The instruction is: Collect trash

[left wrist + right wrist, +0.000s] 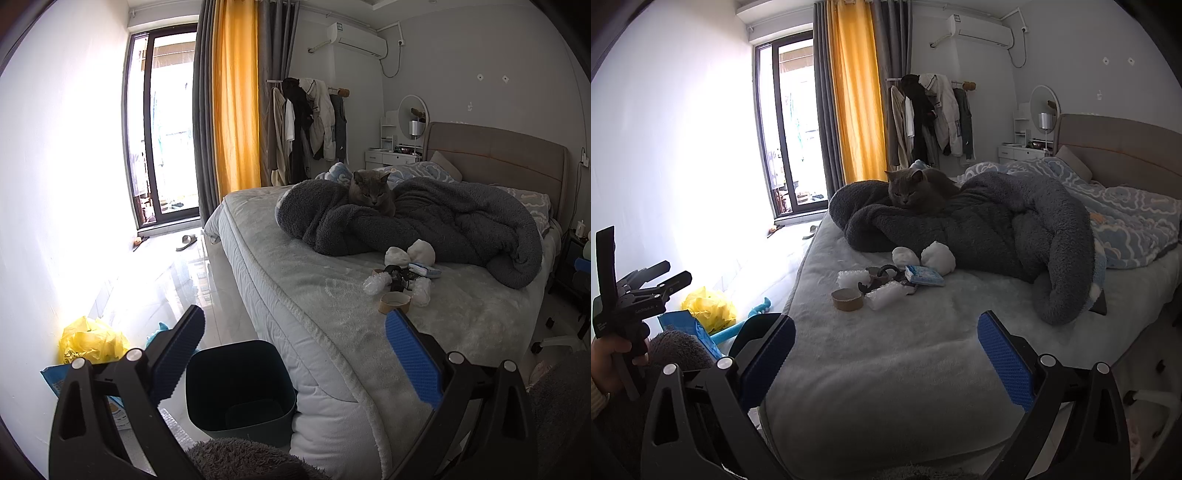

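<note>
A small heap of trash lies on the bed: a brown tape roll, bubble wrap pieces, white crumpled wads, a blue-white tissue pack and dark bits. A dark bin stands on the floor by the bed corner. My left gripper is open and empty above the bin and bed edge. My right gripper is open and empty over the bed's near part, short of the heap. The left gripper also shows in the right wrist view.
A grey cat sits on a dark blanket behind the heap. A yellow plastic bag and a blue package lie on the floor by the wall. A clothes rack, curtains and dresser stand at the back.
</note>
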Tool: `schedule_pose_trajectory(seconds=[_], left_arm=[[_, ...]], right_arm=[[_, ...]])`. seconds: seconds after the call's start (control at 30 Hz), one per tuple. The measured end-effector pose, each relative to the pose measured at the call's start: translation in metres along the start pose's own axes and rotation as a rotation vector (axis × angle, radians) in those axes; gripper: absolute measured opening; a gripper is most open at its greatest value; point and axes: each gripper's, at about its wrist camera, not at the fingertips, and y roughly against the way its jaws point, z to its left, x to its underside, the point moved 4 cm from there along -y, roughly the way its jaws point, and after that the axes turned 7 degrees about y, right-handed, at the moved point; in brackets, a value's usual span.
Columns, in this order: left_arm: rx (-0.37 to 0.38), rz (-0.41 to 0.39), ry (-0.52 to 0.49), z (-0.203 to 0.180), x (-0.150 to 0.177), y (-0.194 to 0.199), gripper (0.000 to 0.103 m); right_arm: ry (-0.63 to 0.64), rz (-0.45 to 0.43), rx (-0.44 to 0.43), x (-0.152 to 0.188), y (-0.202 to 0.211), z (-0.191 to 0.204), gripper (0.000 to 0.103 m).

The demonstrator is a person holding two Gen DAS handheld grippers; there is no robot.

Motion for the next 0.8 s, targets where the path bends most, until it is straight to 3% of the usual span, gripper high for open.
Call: schedule_pose_trajectory(seconds=[0.8], left_arm=[[-0.001, 0.0, -0.002, -0.0001, 0.0, 0.0001, 0.1]], right_arm=[[0.001, 0.004, 0.001, -0.0005, -0.0015, 0.0016, 0.1]])
